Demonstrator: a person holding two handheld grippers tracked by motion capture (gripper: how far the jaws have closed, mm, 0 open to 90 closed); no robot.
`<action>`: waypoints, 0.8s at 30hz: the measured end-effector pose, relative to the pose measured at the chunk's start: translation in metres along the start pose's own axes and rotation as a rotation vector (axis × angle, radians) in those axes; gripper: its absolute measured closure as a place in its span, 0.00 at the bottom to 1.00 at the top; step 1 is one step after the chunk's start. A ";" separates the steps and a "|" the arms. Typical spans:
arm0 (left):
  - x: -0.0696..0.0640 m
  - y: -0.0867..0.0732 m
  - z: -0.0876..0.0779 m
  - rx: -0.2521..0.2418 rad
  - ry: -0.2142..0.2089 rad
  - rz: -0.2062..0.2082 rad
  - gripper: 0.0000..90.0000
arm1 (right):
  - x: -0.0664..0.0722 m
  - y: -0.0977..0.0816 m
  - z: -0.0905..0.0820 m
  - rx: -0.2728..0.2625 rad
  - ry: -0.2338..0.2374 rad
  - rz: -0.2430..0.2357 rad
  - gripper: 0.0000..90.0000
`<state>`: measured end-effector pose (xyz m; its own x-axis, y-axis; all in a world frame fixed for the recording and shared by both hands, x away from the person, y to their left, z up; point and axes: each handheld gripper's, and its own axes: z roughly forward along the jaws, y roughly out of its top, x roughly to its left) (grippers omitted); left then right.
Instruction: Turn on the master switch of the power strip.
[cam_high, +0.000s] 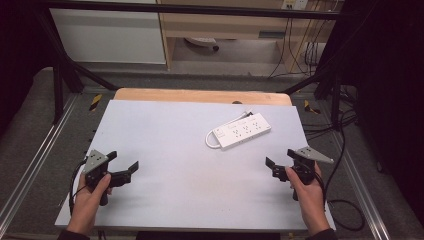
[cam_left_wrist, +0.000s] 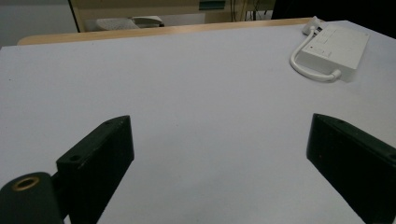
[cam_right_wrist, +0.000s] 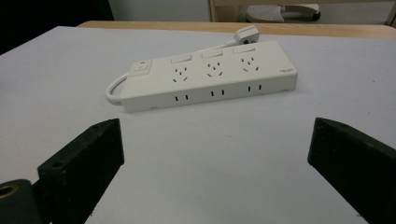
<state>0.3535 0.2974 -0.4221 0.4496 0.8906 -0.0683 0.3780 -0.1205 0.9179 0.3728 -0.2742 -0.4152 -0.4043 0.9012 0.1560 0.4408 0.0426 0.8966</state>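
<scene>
Here I hold the left gripper (cam_high: 125, 166) and right gripper (cam_high: 281, 161) wide open and empty at the lower frame corners, leaving the power strip (cam_high: 242, 130) right of centre unobstructed for a reach.

Desk (cam_high: 170, 150): pale grey-white top, wooden edge along the far side. White power strip (cam_high: 243, 130) lies flat on it, right of centre toward the far edge, its white cable (cam_high: 211, 140) looped at one end.
</scene>
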 end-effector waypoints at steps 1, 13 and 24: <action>0.000 0.000 0.000 0.003 -0.001 -0.007 0.08 | 0.001 0.001 0.001 0.000 0.003 -0.003 0.04; -0.001 -0.002 -0.002 0.022 0.002 -0.020 0.07 | 0.007 0.028 0.025 -0.015 0.008 -0.031 0.04; -0.005 -0.002 0.001 0.037 -0.007 0.011 0.07 | 0.004 0.055 0.052 -0.039 -0.012 -0.002 0.07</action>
<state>0.3510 0.2925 -0.4238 0.4596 0.8861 -0.0607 0.4026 -0.1470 0.9035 0.4377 -0.2457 -0.3866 -0.3958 0.9061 0.1492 0.4086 0.0282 0.9123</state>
